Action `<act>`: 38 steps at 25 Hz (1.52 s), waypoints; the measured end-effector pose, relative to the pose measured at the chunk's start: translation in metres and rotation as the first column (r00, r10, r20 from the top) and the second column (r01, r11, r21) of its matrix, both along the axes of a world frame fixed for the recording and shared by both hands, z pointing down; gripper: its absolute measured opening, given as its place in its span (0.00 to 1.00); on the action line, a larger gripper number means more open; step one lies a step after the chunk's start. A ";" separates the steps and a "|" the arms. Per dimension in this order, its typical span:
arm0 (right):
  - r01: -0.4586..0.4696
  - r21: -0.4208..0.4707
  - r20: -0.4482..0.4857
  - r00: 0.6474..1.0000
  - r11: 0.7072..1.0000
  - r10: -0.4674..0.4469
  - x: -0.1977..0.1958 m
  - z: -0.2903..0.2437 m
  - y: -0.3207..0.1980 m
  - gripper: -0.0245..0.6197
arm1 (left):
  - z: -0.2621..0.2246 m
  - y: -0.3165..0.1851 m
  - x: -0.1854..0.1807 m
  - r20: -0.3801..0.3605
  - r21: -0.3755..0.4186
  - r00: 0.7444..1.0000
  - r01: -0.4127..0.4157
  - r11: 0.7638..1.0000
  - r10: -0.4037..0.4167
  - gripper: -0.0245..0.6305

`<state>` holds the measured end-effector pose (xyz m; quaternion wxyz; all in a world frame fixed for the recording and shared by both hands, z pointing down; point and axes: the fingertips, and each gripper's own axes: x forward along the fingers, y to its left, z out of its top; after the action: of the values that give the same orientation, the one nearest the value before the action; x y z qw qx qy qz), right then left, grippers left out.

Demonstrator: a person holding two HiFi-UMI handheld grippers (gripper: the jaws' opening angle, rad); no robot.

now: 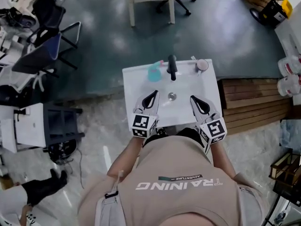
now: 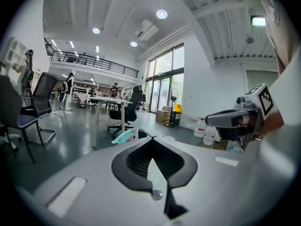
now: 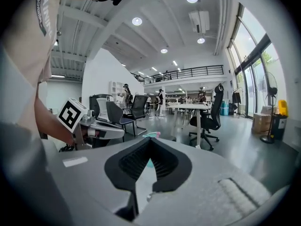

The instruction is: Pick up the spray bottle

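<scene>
The spray bottle (image 1: pixel 154 72) is teal with a pink trigger and stands at the back left of a white sink (image 1: pixel 134 81), left of the black faucet (image 1: pixel 172 68). My left gripper (image 1: pixel 154 93) hovers over the sink's front left, shut and empty, a short way in front of the bottle. My right gripper (image 1: pixel 193 98) is over the front right, jaws together with nothing in them. In the left gripper view the bottle (image 2: pixel 123 135) peeks just beyond the closed jaw tips (image 2: pixel 153 138). In the right gripper view a bit of the bottle (image 3: pixel 151 134) shows past that gripper's tips (image 3: pixel 150 139).
A round pinkish container (image 1: pixel 202 65) sits at the sink's back right, and the drain (image 1: pixel 172 96) lies between the grippers. Office chairs (image 1: pixel 44 36) and a black cart (image 1: pixel 61 126) stand at left. Wooden boards (image 1: pixel 251 102) and white jugs (image 1: pixel 289 74) are at right.
</scene>
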<state>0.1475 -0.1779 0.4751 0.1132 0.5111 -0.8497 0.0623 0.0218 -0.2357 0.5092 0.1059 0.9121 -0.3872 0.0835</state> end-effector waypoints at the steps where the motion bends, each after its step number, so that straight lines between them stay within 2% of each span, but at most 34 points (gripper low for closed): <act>1: 0.014 -0.003 -0.012 1.000 1.000 -0.014 -0.004 0.000 -0.002 0.04 | 0.000 -0.003 -0.004 -0.003 -0.005 1.000 0.013 1.000 -0.013 0.06; 6: 0.068 -0.007 -0.024 0.997 0.998 -0.068 -0.012 -0.003 -0.023 0.04 | 0.007 -0.020 -0.013 -0.001 -0.025 0.997 0.081 0.996 -0.081 0.07; 10: 0.174 0.003 -0.089 0.981 0.985 -0.173 -0.019 0.000 -0.033 0.04 | 0.010 -0.027 -0.008 0.018 -0.034 0.992 0.125 0.992 -0.124 0.08; 19: 0.266 0.046 0.013 0.964 0.963 -0.267 -0.014 0.002 -0.076 0.04 | 0.018 -0.052 -0.002 0.063 -0.050 0.962 0.271 0.961 -0.267 0.14; 24: 0.302 0.026 0.029 0.953 0.953 -0.302 -0.001 0.016 -0.081 0.04 | 0.039 -0.067 -0.003 0.072 -0.091 0.930 0.366 0.926 -0.361 0.24; 26: 0.318 0.014 0.034 0.948 0.948 -0.318 0.003 0.021 -0.079 0.04 | 0.047 -0.075 -0.005 0.067 -0.112 0.914 0.406 0.907 -0.401 0.30; 31: 0.340 -0.006 0.050 0.939 0.940 -0.339 0.009 0.030 -0.077 0.04 | 0.074 -0.095 -0.012 0.070 -0.191 0.875 0.483 0.855 -0.479 0.36; 38: 0.354 -0.014 0.060 0.934 0.935 -0.353 0.013 0.036 -0.074 0.04 | 0.093 -0.120 -0.012 0.088 -0.192 0.852 0.523 0.831 -0.516 0.39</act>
<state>0.1606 -0.2520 0.5108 0.1045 0.3466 -0.9298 0.0659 0.0098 -0.3556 0.6026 0.2133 0.7548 -0.6110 0.1066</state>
